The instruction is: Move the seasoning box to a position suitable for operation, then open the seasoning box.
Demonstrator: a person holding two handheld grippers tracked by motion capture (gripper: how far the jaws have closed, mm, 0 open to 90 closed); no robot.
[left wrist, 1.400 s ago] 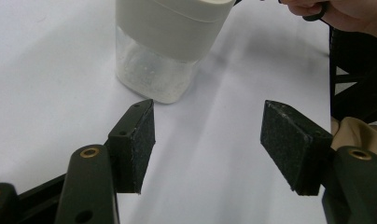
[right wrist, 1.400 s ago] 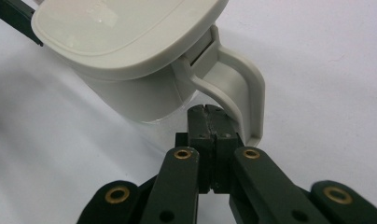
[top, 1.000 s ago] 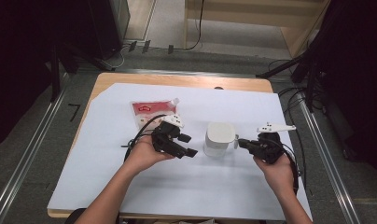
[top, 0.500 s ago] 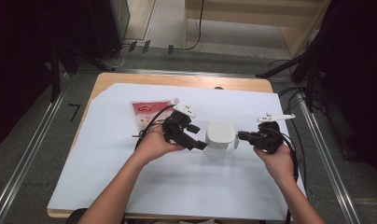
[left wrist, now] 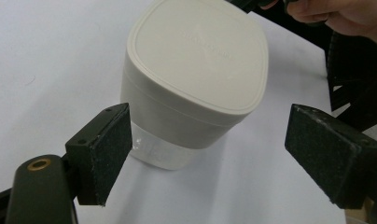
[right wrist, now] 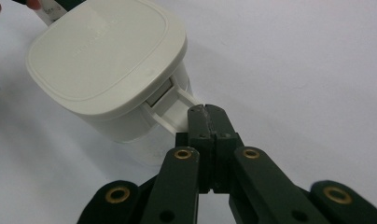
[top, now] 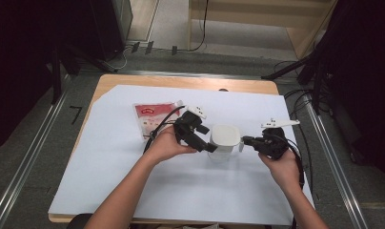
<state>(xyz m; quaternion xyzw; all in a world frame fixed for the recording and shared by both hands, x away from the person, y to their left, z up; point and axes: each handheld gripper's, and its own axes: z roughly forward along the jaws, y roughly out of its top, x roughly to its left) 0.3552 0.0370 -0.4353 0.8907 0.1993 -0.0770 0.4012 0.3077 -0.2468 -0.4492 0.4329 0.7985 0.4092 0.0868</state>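
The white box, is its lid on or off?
On. The lid sits flat over the box, no gap showing around its rim.

left gripper (top: pixel 207 143): jaws spread wide, hand (top: pixel 167 144) wrapped around it, forearm in from the table's near edge | right gripper (top: pixel 246 140): jaws pressed together, hand (top: pixel 282 164) behind, pointing left

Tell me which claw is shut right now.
The right claw is shut, pinching the latch tab on the white container. The left claw is open, its pads either side of the container, not touching.
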